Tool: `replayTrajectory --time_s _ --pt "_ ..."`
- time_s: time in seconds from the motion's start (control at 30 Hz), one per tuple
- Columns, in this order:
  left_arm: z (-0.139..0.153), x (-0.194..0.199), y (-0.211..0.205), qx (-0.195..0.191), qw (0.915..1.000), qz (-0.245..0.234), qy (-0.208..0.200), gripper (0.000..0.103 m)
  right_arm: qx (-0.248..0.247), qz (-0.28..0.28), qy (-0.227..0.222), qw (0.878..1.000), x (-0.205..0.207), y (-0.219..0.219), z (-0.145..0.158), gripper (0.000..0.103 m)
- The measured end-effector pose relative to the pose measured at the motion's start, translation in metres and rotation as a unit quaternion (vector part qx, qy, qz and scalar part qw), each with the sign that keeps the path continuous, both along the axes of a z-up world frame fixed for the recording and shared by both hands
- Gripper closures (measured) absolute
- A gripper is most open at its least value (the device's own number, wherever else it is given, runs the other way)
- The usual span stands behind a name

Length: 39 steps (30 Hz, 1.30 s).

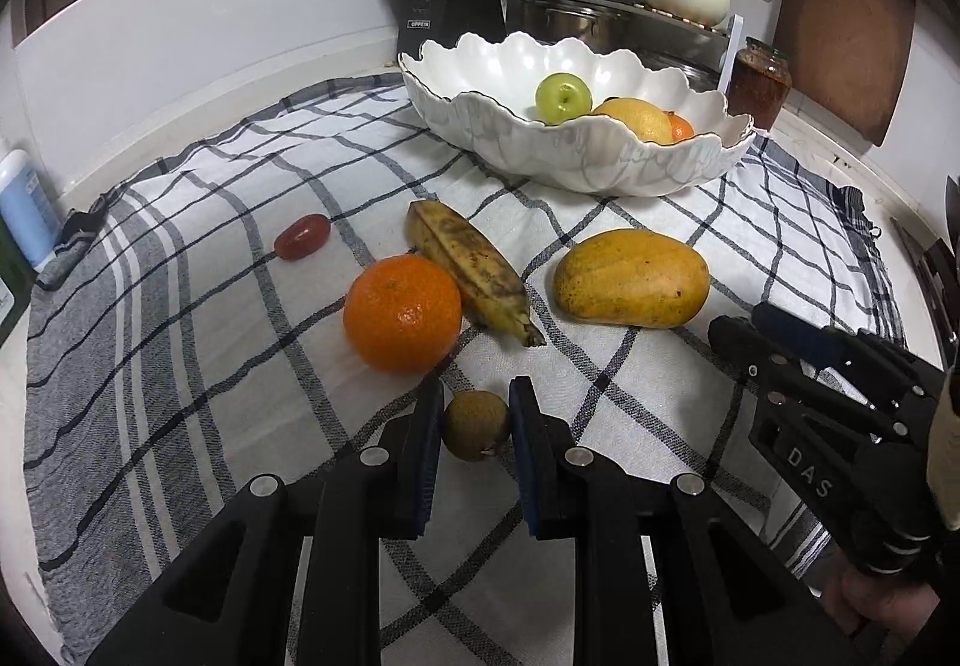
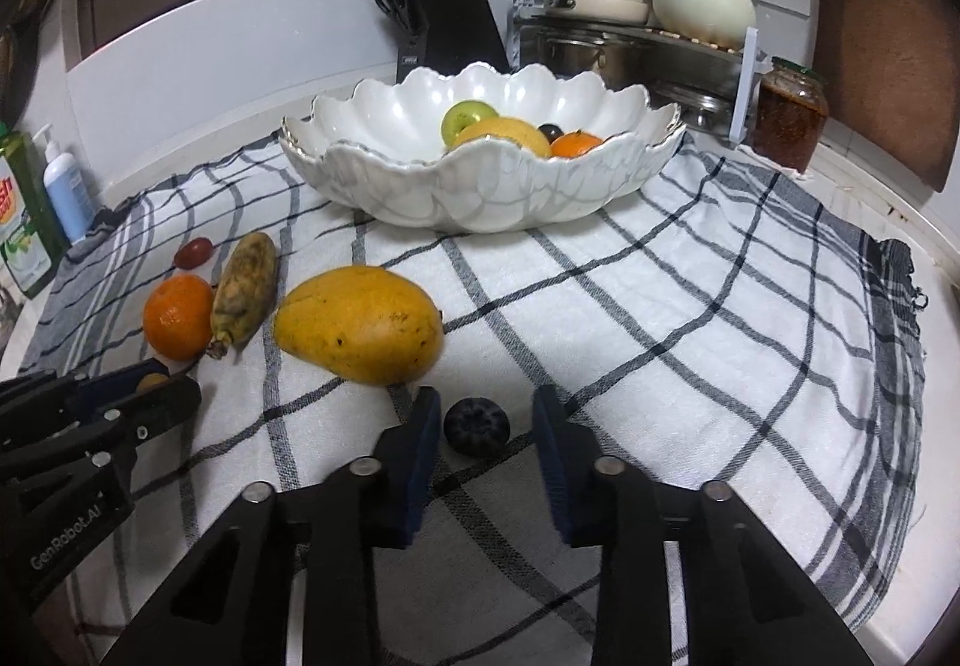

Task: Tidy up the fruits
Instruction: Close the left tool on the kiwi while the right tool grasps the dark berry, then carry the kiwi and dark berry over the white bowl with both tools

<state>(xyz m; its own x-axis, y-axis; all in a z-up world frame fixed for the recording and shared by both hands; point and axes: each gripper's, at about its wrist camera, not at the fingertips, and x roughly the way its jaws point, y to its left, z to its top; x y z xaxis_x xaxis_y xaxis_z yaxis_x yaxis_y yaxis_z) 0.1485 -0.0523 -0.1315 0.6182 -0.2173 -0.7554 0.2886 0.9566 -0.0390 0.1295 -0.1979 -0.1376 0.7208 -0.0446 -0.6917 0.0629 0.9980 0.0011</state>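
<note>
I see a glossy ceramic bowl [image 2: 480, 186], woven matt cloth [image 2: 660, 336], matt black plastic gripper [image 1: 474, 414], shiny steel pot [image 2: 600, 48].

A small brown kiwi [image 1: 477, 425] lies between the left jaws, touching neither clearly. A dark round plum [image 2: 477, 425] lies between the right jaws, nearer the left one. Beyond the left jaws rest an orange [image 1: 402, 312], a speckled banana [image 1: 471, 270], a yellow mango [image 1: 631, 278] and a red tomato [image 1: 302, 236]. Farther off, the scalloped white bowl [image 1: 600, 156] holds a green apple [image 1: 563, 96].
</note>
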Motion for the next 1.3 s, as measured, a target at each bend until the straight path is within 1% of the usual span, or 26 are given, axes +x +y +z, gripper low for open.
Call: replayTrajectory --time_s 0.07,0.3,0.5,0.87,1.3 --pt "0.0 0.0 0.0 0.0 1.0 0.0 0.001 0.08 -0.004 0.008 -0.002 1.0 0.0 0.002 -0.001 0.08" --pt "0.001 0.0 0.0 0.0 1.0 -0.001 -0.001 0.08 -0.002 0.013 -0.003 1.0 -0.002 0.004 0.002 0.08" --pt "0.008 -0.002 -0.003 0.0 1.0 -0.001 -0.005 0.08 0.002 0.012 -0.011 1.0 -0.007 0.003 0.011 0.08" --pt "0.038 0.003 -0.017 0.001 0.9996 -0.018 -0.024 0.08 0.01 -0.002 -0.032 0.999 -0.008 -0.013 0.039 0.08" --pt "0.066 0.036 -0.031 -0.008 0.9988 -0.021 -0.045 0.08 0.002 -0.007 -0.058 0.998 0.013 -0.024 0.074 0.08"
